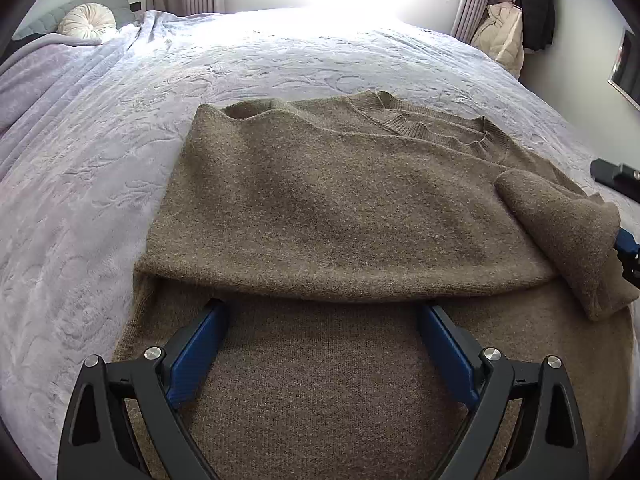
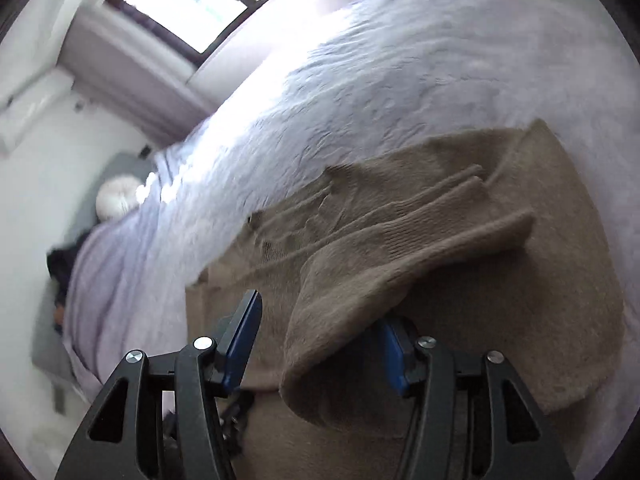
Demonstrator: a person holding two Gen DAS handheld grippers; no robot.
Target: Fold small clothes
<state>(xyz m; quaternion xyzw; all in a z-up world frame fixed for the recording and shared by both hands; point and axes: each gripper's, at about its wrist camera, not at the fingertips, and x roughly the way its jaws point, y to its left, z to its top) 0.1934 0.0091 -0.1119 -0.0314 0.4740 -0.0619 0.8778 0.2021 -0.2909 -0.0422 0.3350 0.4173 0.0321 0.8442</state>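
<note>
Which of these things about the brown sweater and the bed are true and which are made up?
1. The sweater is lying on a bed. True.
2. The sweater is bright red. False: it is brown.
3. The left gripper has its fingers spread wide apart over the sweater. True.
4. A sleeve hangs over the right gripper. True.
5. The blanket on the bed is dark green. False: it is pale lilac.
6. A square black cushion sits at the head of the bed. False: the cushion there is round and white.
</note>
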